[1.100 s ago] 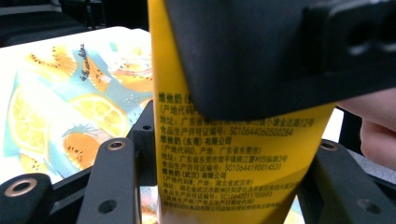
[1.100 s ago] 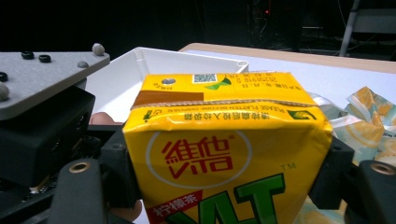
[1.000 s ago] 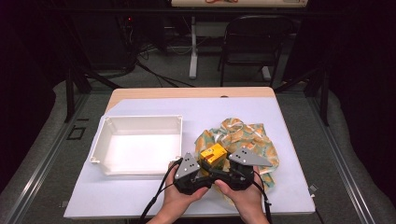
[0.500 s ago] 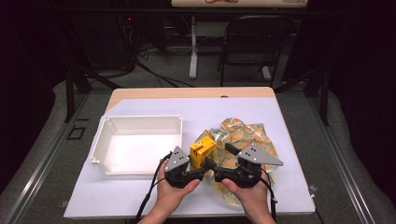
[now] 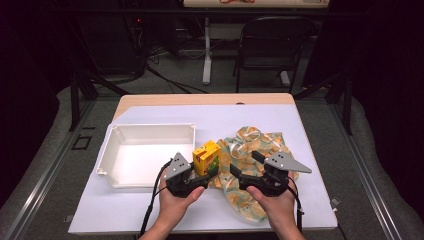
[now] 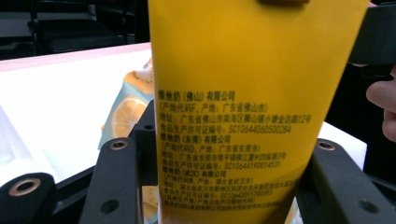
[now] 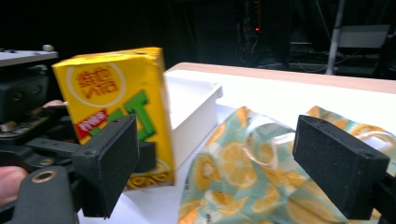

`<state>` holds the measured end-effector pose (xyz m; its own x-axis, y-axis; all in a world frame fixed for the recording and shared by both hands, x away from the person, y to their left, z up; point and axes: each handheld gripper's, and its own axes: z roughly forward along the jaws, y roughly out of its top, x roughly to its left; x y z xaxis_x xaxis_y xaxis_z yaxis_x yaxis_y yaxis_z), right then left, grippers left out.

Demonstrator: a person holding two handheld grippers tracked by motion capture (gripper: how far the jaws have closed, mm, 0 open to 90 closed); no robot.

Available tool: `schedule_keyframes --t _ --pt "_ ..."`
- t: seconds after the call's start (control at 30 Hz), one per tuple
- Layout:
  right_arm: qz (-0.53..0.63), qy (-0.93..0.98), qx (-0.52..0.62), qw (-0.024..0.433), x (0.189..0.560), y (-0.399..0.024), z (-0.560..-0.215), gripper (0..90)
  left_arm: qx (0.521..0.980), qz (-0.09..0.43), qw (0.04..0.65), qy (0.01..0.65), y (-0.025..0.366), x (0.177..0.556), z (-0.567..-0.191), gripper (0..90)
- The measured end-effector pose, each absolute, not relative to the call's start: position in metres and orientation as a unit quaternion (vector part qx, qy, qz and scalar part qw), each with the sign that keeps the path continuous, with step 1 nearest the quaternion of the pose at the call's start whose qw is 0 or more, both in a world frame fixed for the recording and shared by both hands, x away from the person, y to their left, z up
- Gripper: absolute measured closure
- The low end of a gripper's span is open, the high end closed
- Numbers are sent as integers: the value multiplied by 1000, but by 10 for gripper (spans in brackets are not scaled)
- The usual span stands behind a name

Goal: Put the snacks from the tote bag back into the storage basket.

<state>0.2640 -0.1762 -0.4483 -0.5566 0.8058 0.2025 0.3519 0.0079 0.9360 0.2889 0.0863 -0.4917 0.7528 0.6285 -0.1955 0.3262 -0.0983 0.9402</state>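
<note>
A yellow drink carton [image 5: 206, 156] stands upright in my left gripper [image 5: 207, 170], which is shut on its lower part. In the left gripper view the carton's printed side [image 6: 252, 93] sits between the two black jaws of the left gripper [image 6: 229, 186]. My right gripper [image 5: 245, 164] is to the right, pointing left over a cloth bag [image 5: 250, 145] printed with citrus slices. Its jaws have just been opening and grip nothing. In the right gripper view the right gripper [image 7: 226, 163] stands wide, with the carton [image 7: 116, 102] off to its left and the bag [image 7: 243, 172] below.
A white tray [image 5: 150, 125] sits left of the carton, and its corner [image 7: 194, 107] is close behind the carton. The white table top [image 5: 300, 115] has bare room at the back and the right. A dark chair [image 5: 272, 45] stands beyond the far edge.
The two hands have drawn apart. The left gripper carried the carton left, off the bag and towards the tray. The right gripper moved right and its jaws widened.
</note>
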Motion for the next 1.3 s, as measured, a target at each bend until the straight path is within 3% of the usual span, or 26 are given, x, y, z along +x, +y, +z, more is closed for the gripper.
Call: schedule_keyframes --t 1.3 --pt "503 678 478 244 277 -249 -479 145 682 171 609 367 158 308 -487 511"
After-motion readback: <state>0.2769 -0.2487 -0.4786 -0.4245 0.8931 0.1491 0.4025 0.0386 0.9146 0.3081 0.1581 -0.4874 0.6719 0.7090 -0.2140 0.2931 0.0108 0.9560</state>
